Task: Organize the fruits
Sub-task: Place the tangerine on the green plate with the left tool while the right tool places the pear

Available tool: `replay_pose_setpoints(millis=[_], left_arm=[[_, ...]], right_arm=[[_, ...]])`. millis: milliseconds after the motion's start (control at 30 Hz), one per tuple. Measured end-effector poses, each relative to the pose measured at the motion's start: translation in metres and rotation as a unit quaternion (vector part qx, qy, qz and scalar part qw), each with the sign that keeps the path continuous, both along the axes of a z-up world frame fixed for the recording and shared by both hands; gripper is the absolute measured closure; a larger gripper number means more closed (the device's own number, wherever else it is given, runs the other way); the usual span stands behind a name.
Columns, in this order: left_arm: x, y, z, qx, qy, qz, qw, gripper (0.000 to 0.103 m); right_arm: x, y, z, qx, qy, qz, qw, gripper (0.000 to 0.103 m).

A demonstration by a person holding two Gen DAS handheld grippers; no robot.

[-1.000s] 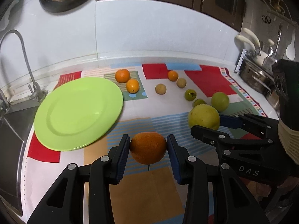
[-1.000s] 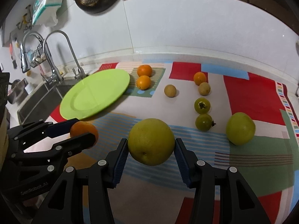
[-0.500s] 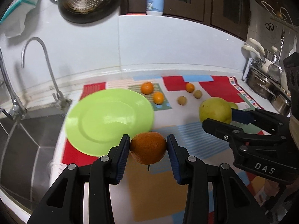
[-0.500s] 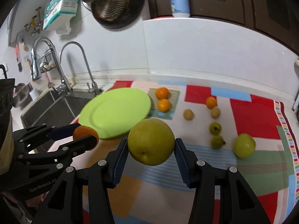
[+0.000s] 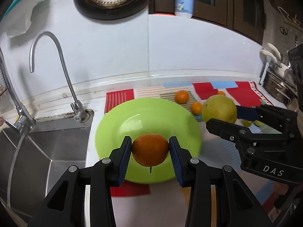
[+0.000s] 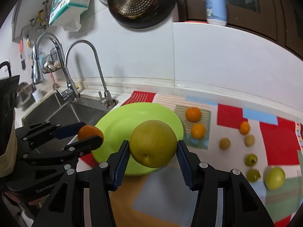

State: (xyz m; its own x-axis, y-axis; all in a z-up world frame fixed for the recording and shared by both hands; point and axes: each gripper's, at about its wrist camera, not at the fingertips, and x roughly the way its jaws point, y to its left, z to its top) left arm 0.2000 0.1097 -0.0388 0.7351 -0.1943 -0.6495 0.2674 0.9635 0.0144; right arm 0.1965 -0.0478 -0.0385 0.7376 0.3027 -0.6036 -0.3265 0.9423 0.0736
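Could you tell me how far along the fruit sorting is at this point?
Nothing is sorted yet: the green plate is bare. In hand: the left gripper holds an orange over the plate, and the right gripper holds a big yellow fruit. Left: both of these, plus the small oranges and green fruits on the mat.

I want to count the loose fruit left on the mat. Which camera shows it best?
The right wrist view: the mat lies open with eight loose fruits. In the left wrist view the right claw and its big yellow fruit hide most, leaving a few fruits.
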Motion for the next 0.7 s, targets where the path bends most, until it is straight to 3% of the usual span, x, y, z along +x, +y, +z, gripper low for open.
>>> replay_pose_setpoints(millis=[233, 433, 700], left_arm=[[0.052, 0.012, -0.018, 0.01, 0.011, -0.003, 0.9999, 0.063], [0.087, 0.013, -0.04, 0.019, 0.028, -0.01, 0.9994, 0.063], [0.109, 0.013, -0.058, 0.015, 0.052, -0.018, 0.9984, 0.062]], right_arm=[[0.055, 0.02, -0.015, -0.025, 0.009, 0.013, 1.0, 0.052], [0.098, 0.028, -0.041, -0.033, 0.042, 0.023, 0.998, 0.052], [0.116, 0.031, -0.06, -0.035, 0.063, 0.031, 0.997, 0.052]])
